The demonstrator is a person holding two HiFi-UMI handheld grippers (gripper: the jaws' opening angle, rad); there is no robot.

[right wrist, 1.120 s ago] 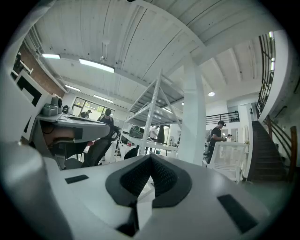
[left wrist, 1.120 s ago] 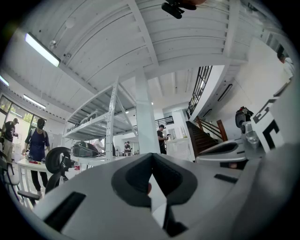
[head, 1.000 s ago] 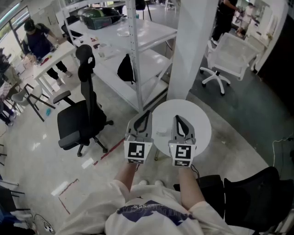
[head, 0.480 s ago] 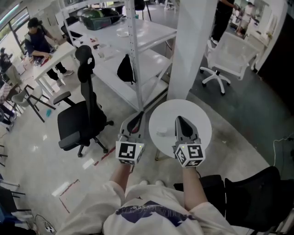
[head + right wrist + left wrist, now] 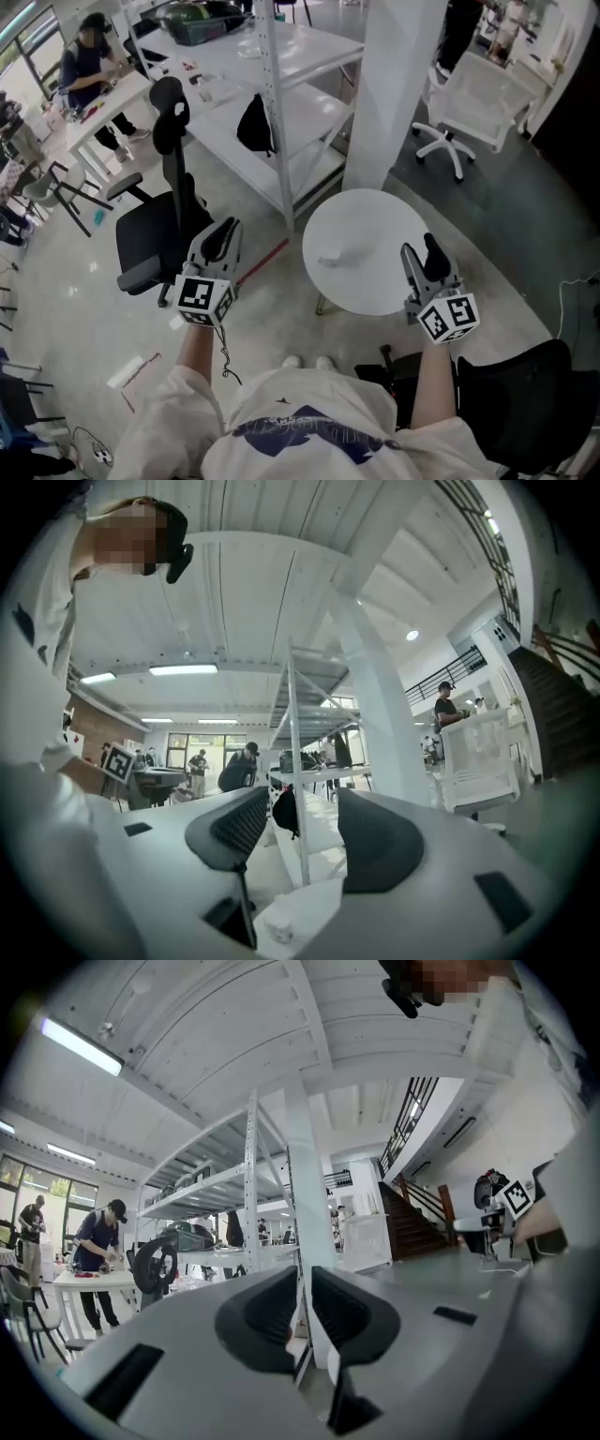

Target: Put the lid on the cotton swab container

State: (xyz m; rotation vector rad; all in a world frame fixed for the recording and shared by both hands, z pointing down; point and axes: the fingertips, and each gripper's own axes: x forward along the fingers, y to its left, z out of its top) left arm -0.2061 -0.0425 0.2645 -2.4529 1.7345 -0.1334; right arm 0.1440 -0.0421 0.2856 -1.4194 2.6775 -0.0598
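Note:
A small white thing, seemingly the cotton swab container (image 5: 330, 260), lies on the round white table (image 5: 375, 225); I cannot make out a separate lid. It also shows low in the right gripper view as a small white tub (image 5: 279, 930). My right gripper (image 5: 424, 255) hangs at the table's right edge, its jaws opening with nothing between them (image 5: 295, 829). My left gripper (image 5: 223, 239) is off the table to the left, over the floor. Its jaws are just starting to open, with a narrow empty gap (image 5: 302, 1314).
A black office chair (image 5: 159, 234) stands just left of my left gripper. A white pillar (image 5: 398, 84) and white shelving (image 5: 281, 103) rise behind the table. A white chair (image 5: 469, 112) is at the back right. People work at a desk (image 5: 89, 89) far left.
Both grippers have swung apart from over the table: the left out over the floor, the right to the table's right edge. The right jaws have spread.

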